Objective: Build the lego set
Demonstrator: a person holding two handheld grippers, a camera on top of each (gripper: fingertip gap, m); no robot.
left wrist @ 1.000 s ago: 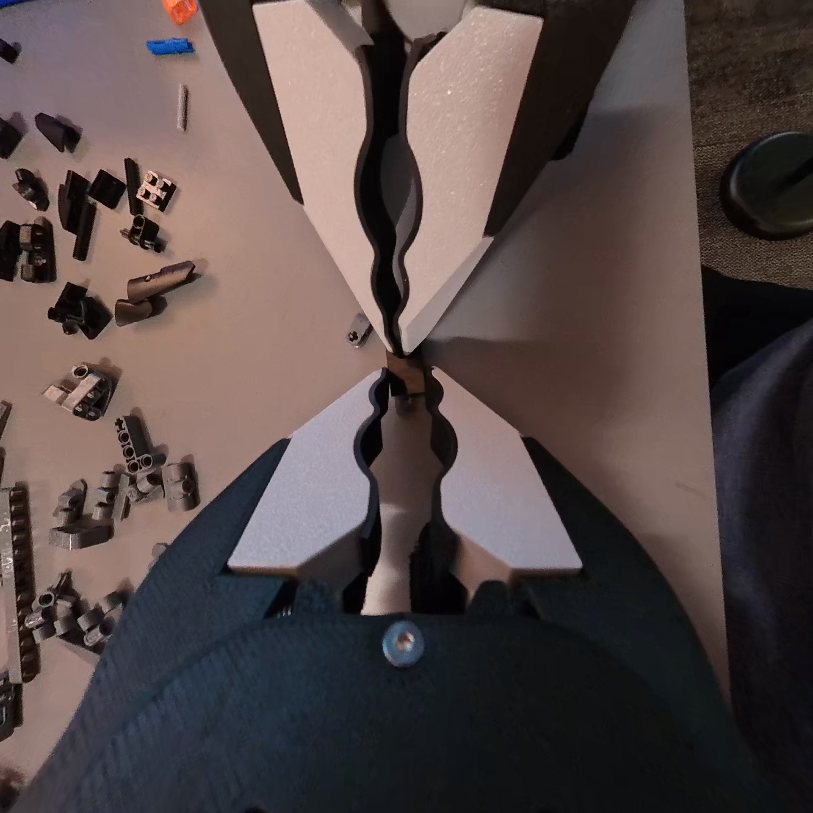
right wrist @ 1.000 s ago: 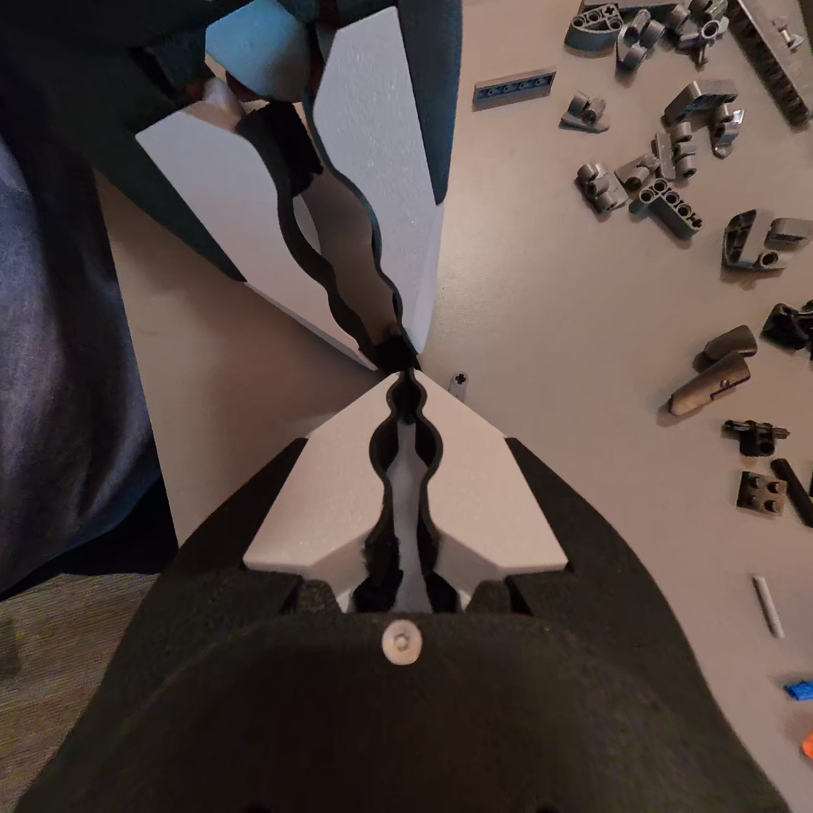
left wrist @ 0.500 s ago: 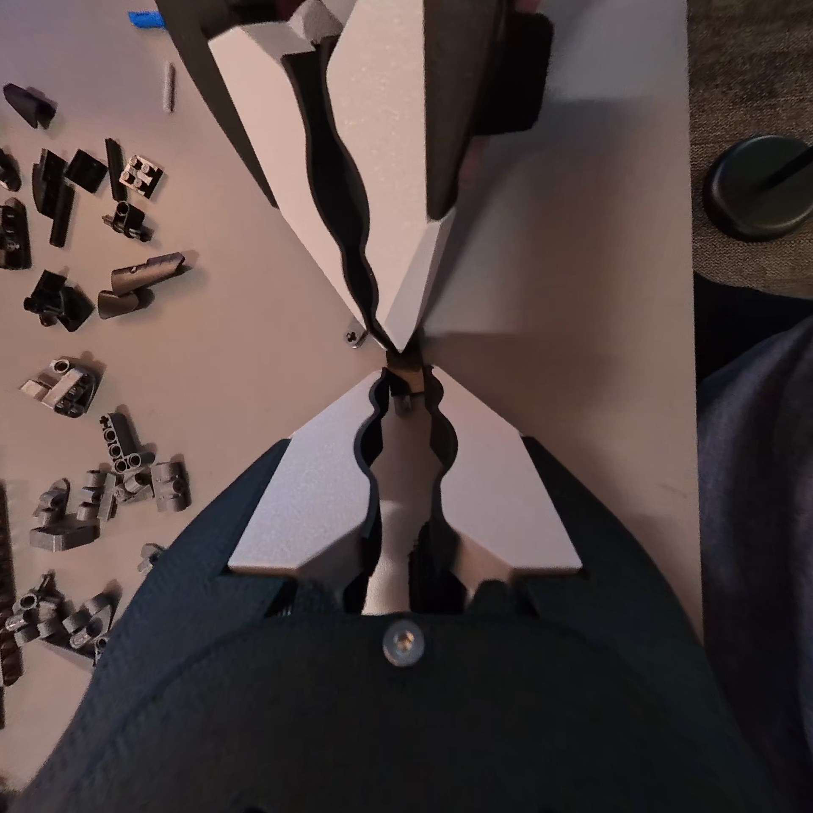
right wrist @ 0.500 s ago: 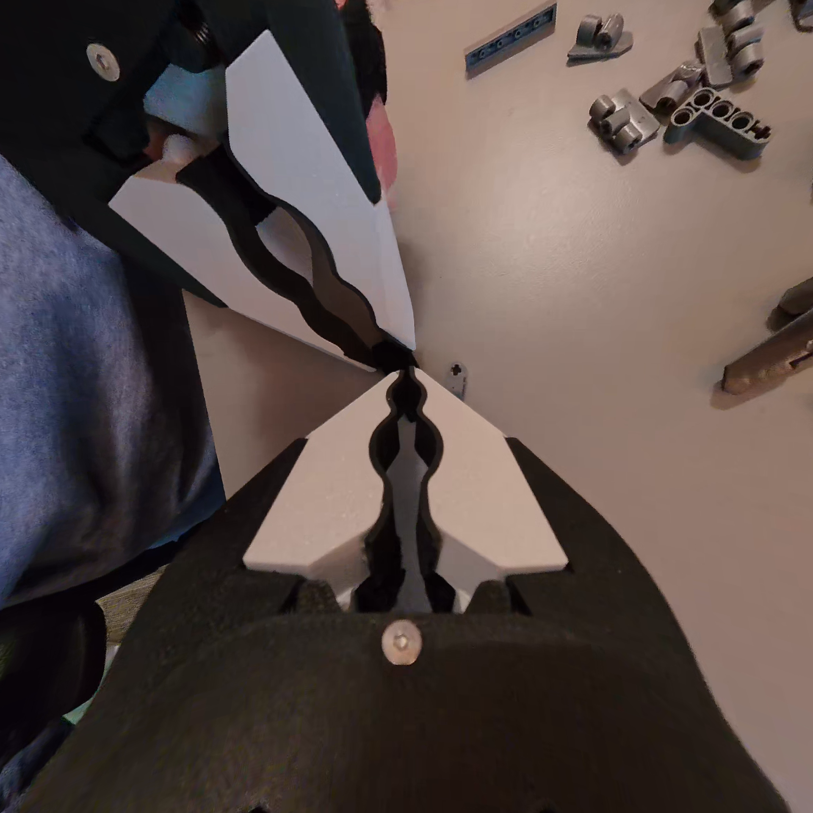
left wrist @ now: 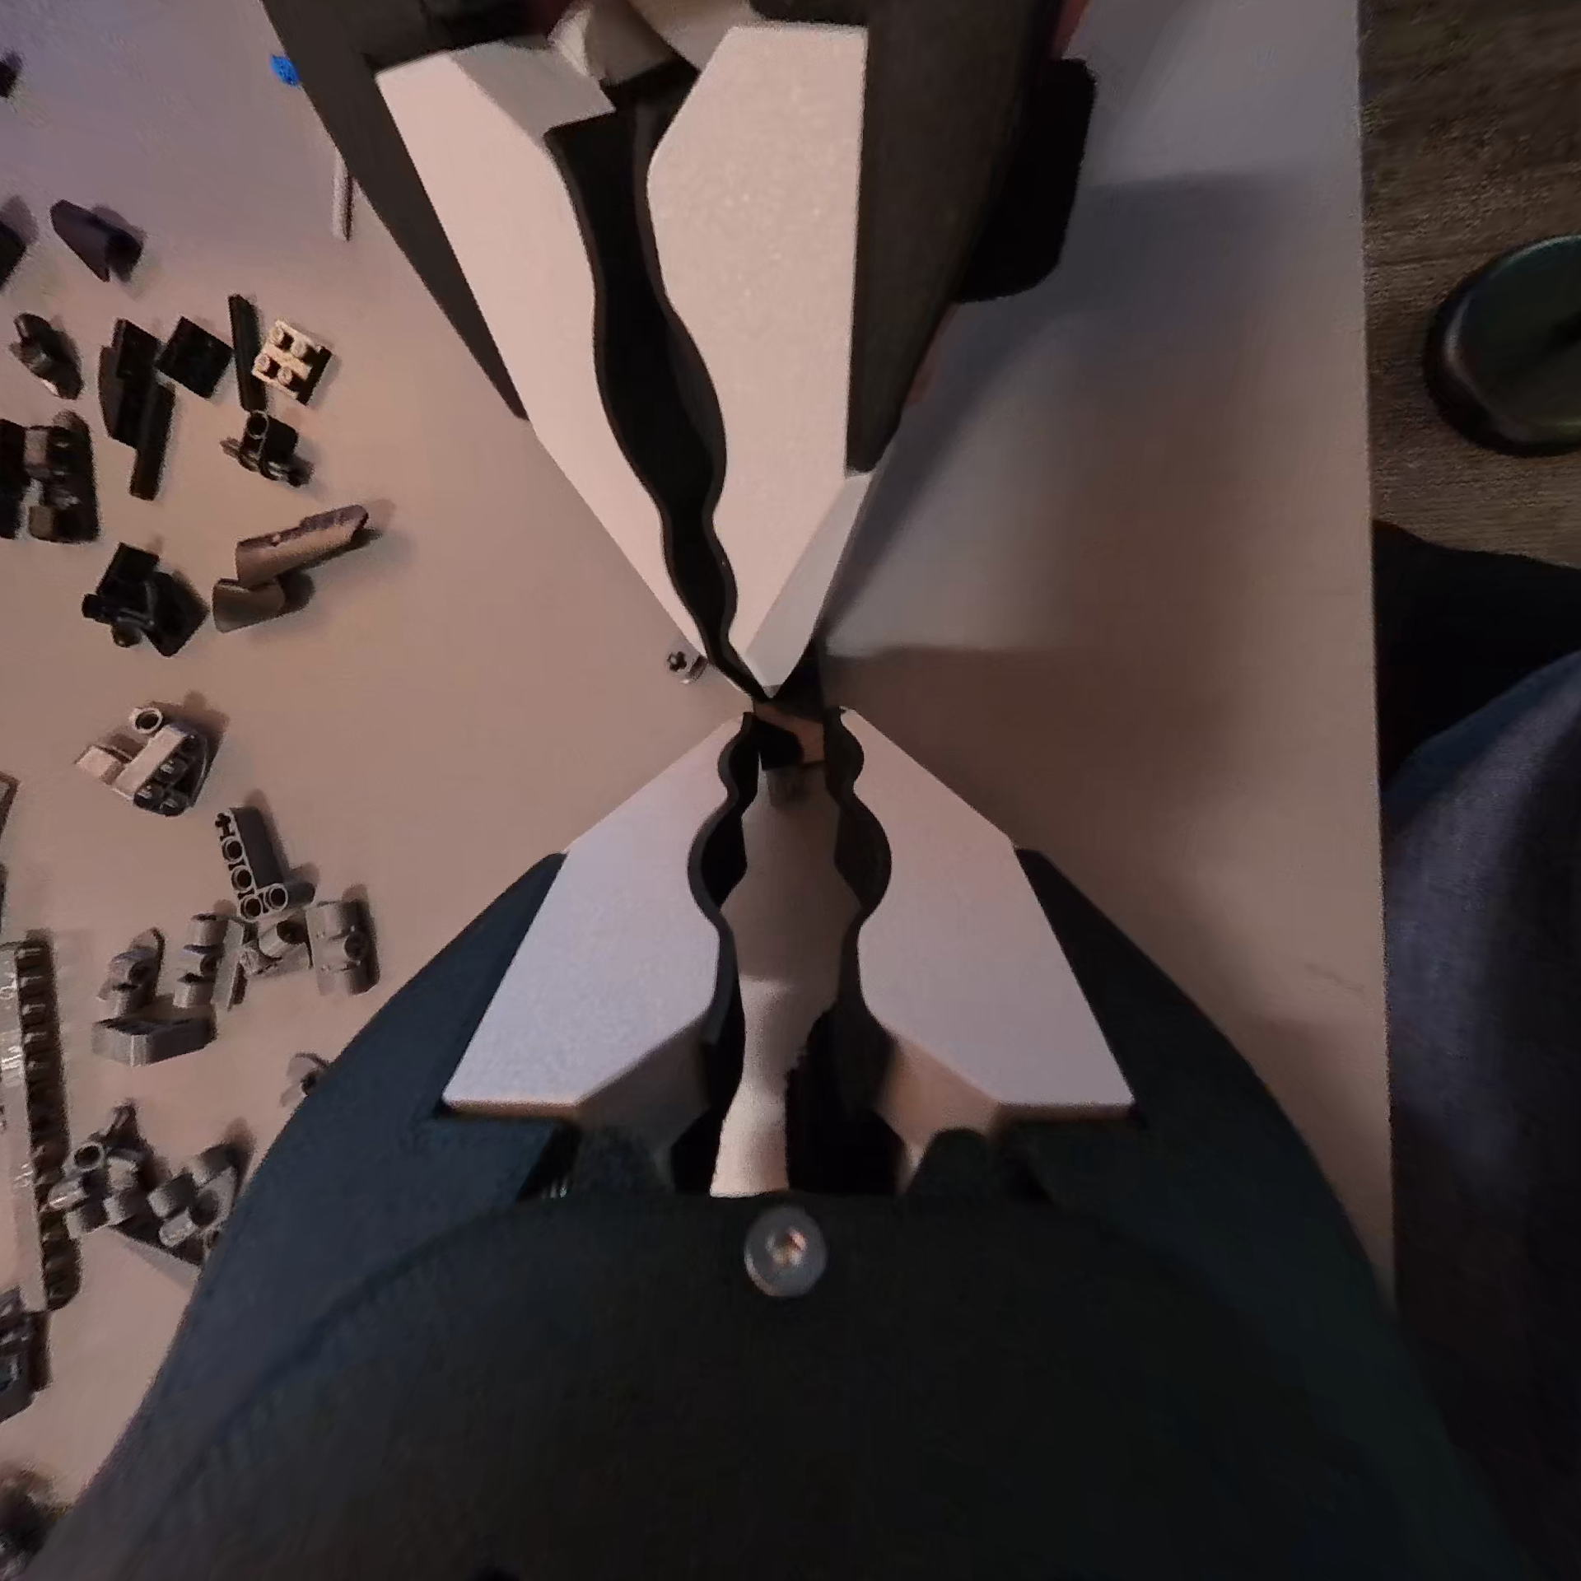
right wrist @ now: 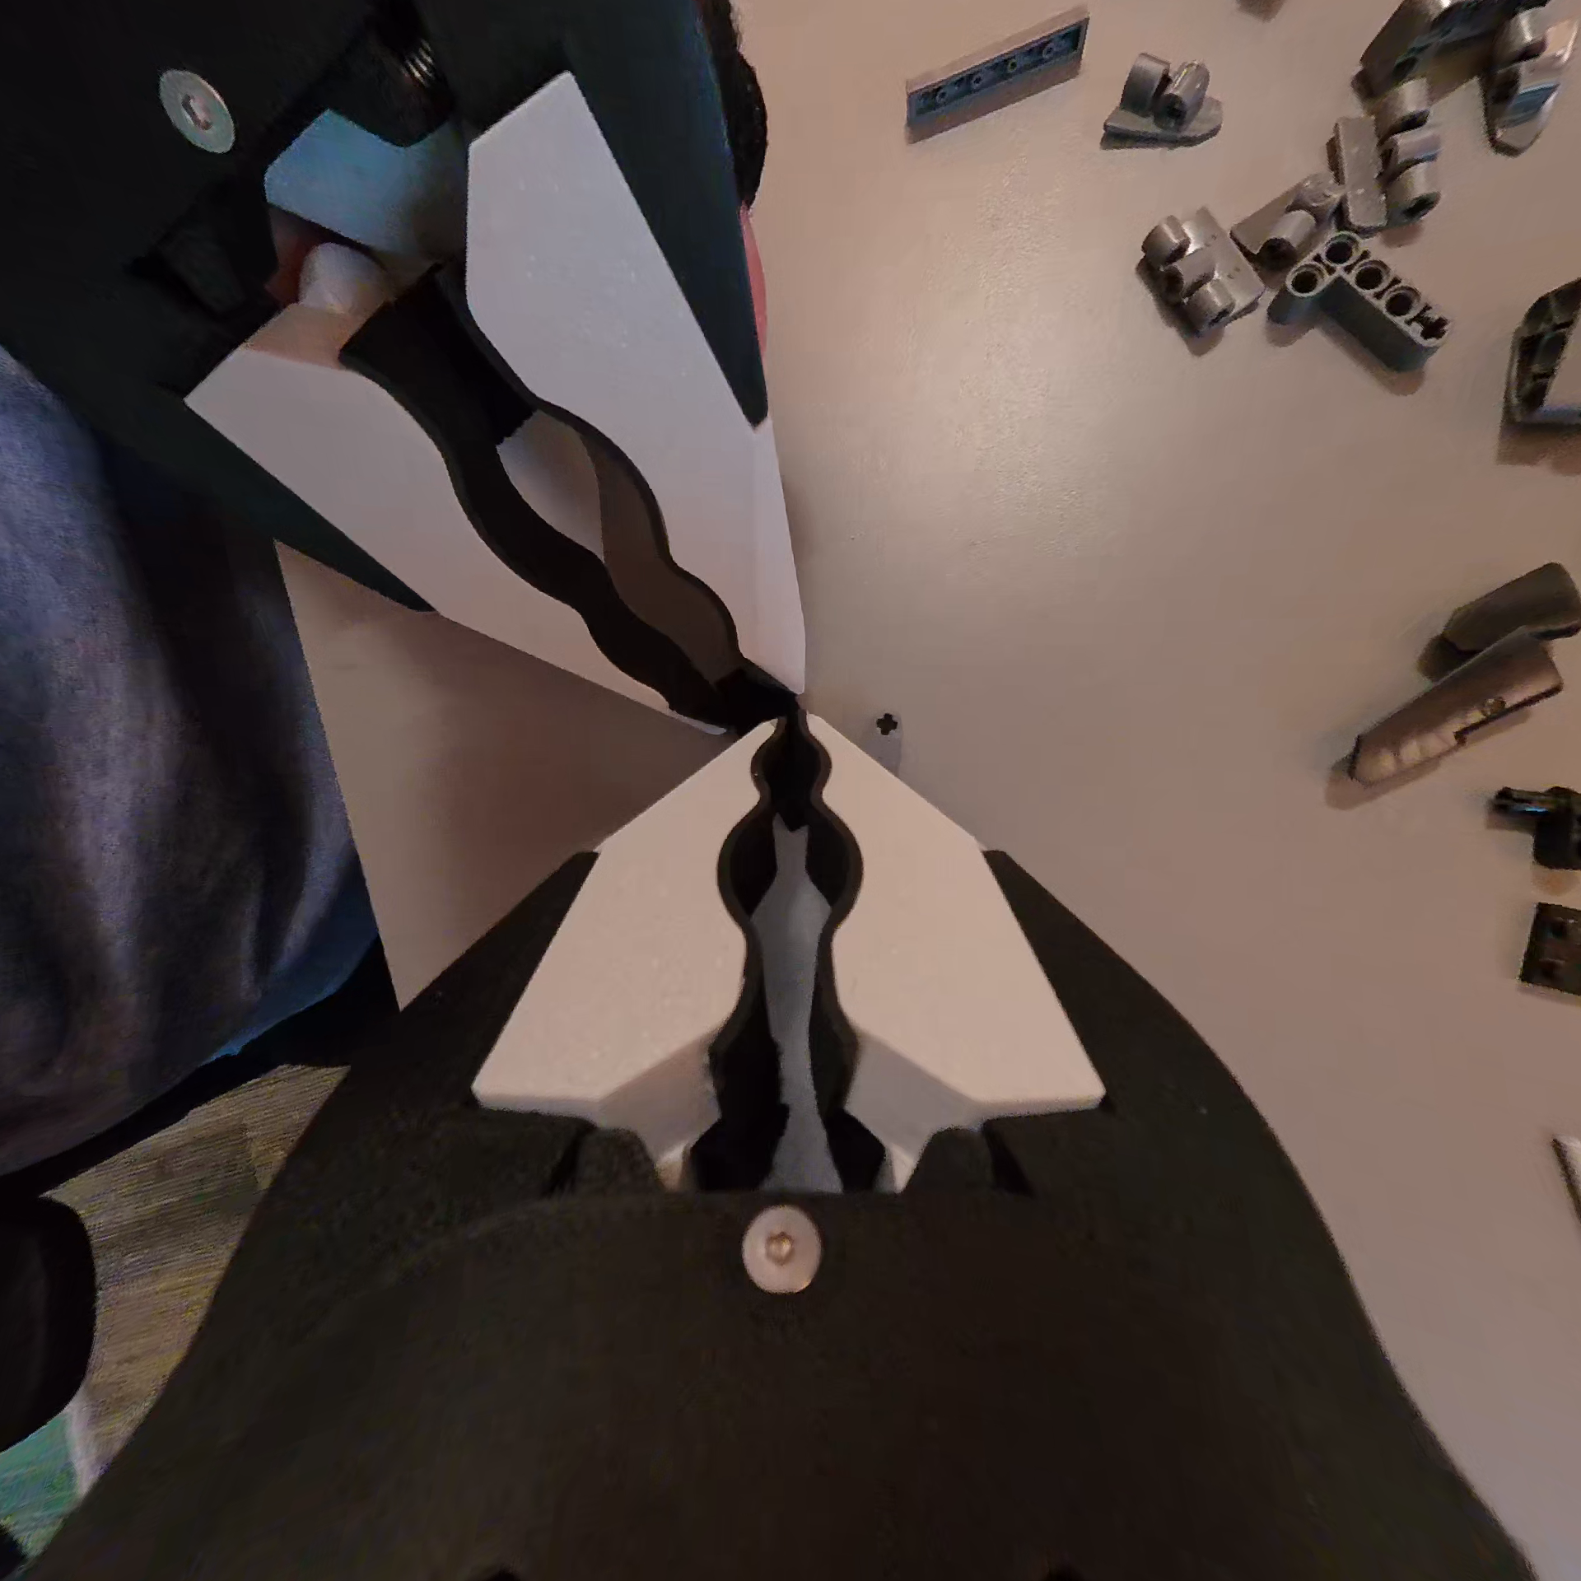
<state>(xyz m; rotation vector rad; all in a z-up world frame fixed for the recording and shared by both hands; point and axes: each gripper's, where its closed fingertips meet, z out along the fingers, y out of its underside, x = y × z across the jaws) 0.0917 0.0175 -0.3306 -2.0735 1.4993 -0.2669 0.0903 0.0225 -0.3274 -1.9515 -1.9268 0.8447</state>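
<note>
My left gripper (left wrist: 787, 727) is shut on a small dark Lego piece (left wrist: 783, 757) at its fingertips, just above the pale table (left wrist: 1112, 684). My right gripper (right wrist: 791, 727) is shut on a small black piece (right wrist: 791, 774). The two grippers meet tip to tip, and the held pieces touch or nearly touch. The right gripper (left wrist: 753, 684) comes in from the top of the left wrist view. The left gripper (right wrist: 761, 693) comes in from the upper left of the right wrist view. A small grey piece with a cross hole (right wrist: 890, 736) lies on the table beside the tips; it also shows in the left wrist view (left wrist: 684, 666).
Loose grey and black Lego parts lie to one side: a grey L-beam (left wrist: 257, 864) (right wrist: 1360, 295), black bits (left wrist: 137, 402), a long toothed beam (left wrist: 34, 1112), a flat plate (right wrist: 997, 73), a curved panel (right wrist: 1454, 710). The table edge (left wrist: 1369, 770), a person's blue clothing (right wrist: 128, 684) and a black round base (left wrist: 1514, 342) lie on the other side. My left and right fingertips are right by each other. The flat plate (right wrist: 997, 73) is about 15 cm from both grippers' fingertips.
The right gripper has twisted and tilted while its tips stayed against the left gripper's tips. Both views have shifted slightly over the table. Both grippers stay shut.
</note>
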